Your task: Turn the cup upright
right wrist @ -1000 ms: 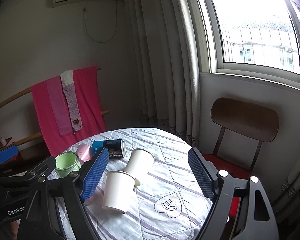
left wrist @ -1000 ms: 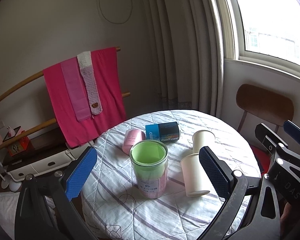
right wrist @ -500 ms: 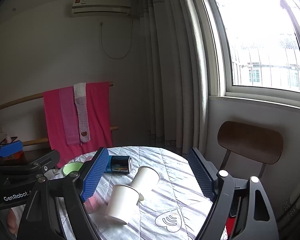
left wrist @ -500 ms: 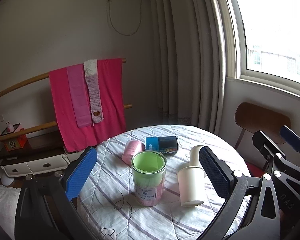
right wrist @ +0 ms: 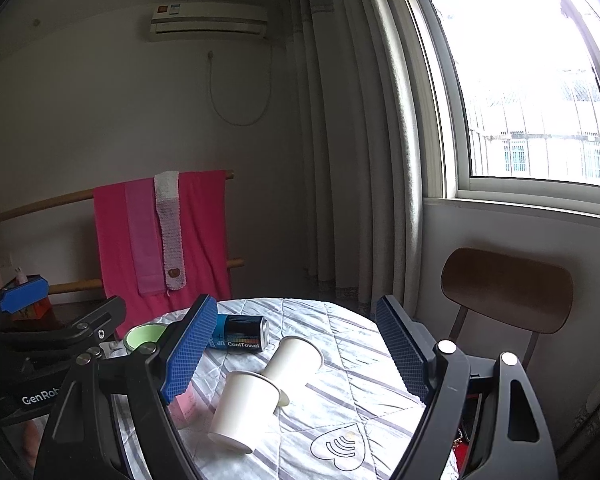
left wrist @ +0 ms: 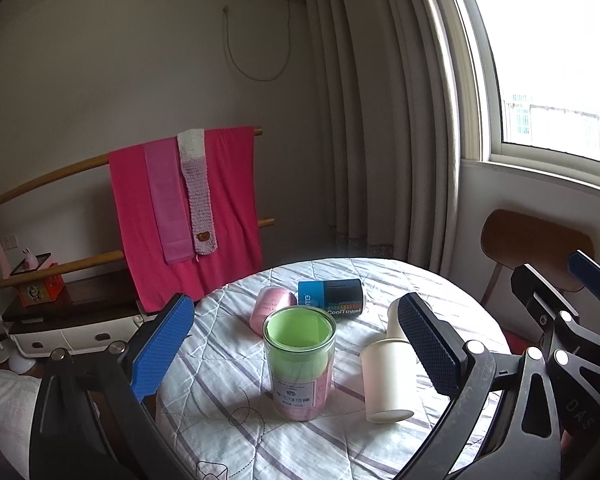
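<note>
A white paper cup stands upside down on the round table, wide mouth on the cloth. A second white paper cup lies on its side just behind it; in the left wrist view my finger mostly hides it. My left gripper is open and empty, held above the near side of the table with a green-lidded jar between its fingers in view. My right gripper is open and empty, above and short of both cups.
The table has a striped quilted cloth. On it lie a blue CoolTowel can and a pink cup on its side. A brown chair stands at the right. A rack with pink towels stands behind.
Both grippers have pulled back and tilted up from the table, so the objects look smaller and lower. Both stay open. Nothing on the table has moved.
</note>
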The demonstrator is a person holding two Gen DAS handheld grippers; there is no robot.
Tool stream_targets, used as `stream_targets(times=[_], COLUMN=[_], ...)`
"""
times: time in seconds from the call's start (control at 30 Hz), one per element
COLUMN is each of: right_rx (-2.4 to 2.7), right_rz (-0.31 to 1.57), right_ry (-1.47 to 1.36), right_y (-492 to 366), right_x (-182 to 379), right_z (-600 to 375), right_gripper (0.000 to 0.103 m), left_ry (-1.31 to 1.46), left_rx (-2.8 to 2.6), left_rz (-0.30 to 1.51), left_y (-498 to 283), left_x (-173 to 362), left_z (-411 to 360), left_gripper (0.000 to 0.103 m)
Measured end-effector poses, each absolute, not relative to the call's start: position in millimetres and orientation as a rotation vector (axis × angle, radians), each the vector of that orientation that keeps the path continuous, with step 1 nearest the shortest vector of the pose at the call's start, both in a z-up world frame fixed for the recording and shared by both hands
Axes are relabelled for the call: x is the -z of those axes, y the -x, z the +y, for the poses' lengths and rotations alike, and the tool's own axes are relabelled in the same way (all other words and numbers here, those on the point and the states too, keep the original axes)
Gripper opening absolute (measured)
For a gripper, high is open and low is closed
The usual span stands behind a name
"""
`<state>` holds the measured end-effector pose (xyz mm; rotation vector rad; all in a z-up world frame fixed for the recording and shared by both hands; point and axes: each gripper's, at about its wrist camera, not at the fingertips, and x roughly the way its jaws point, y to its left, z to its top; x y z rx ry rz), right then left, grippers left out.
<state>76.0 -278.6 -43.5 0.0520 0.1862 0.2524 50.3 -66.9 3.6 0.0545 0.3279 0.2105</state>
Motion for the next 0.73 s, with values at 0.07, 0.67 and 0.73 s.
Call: stream_targets(times=[0.07,0.67,0.73], right_rx=[-0.250,-0.253,-0.250], right_rz=[0.188,0.220,0.221], right_ry=[-0.054,-0.073,-0.075], right_y=[-77,-86,-86], right_x=[44,48,48], right_z=[-280,-290,-290], right_gripper=[0.083,0.083,0.083], left_ry=[-0.061,-0.069,-0.067], left_rx=[-0.212,-0.205,-0.199], left_rz=[0.335,0.340,0.346], left_y=[-53,-58,-59], left_x=[-2,2,3], left_z=[-70,-77,-77], left_gripper=[0.103,0.103,0.103])
